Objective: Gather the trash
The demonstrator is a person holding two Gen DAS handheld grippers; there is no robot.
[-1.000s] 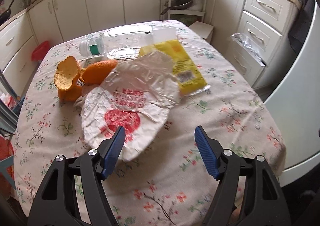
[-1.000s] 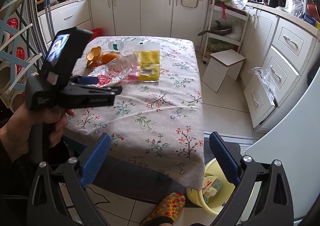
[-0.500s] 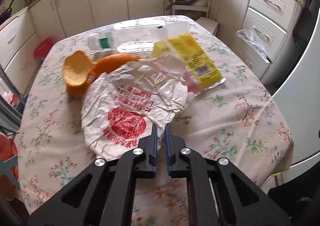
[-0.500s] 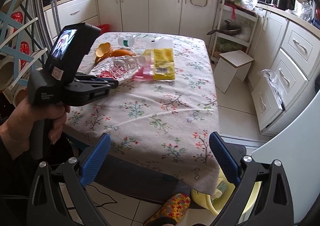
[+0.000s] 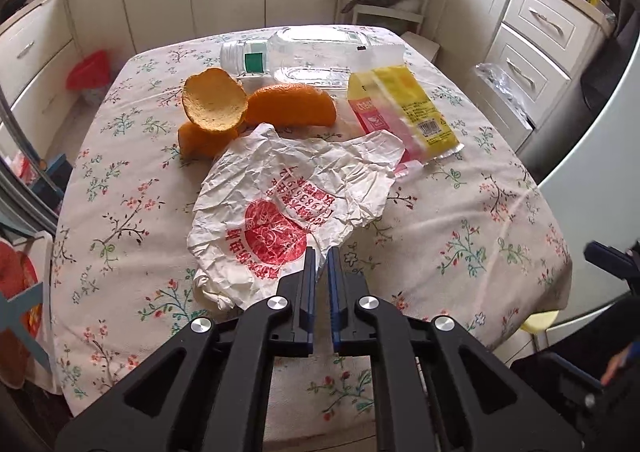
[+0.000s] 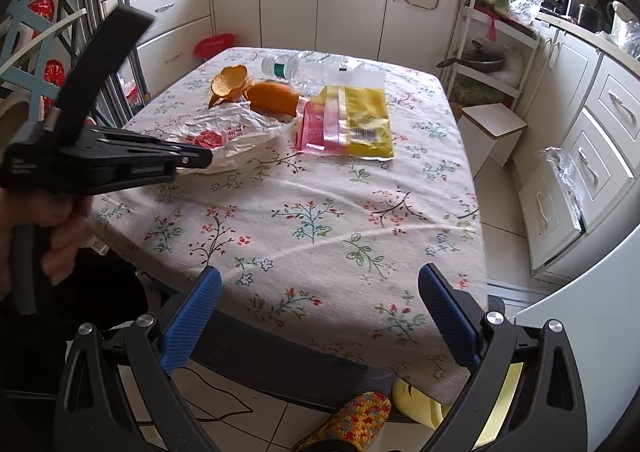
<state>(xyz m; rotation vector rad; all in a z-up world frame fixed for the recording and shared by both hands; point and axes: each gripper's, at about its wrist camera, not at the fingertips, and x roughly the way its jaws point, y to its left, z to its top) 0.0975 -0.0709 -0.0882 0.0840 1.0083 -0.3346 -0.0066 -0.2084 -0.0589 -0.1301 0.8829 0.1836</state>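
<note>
Your left claw is nearly closed and pinches the near edge of the crumpled white wrapper with the red round print; its jaws are easing apart slightly, with the paper between them. The wrapper lies on the flowered cloth of the counter, towards the left of its middle, and its near edge is lifted off the cloth in the right wrist view. Beyond the wrapper, towards the far edge, lie the orange peels, one cupped piece showing its pale inside. To their right the yellow and pink packet lies flat, its near corner tucked under the wrapper's far right edge. The clear plastic bottle lies on its side along the far edge, its cap end pointing left.

Your right claw stands wide with nothing between its blue pads, over the counter's near edge. Your left hand grips the handle of the other tool. A yellow bin shows on the floor below the near right corner, beside a patterned slipper
</note>
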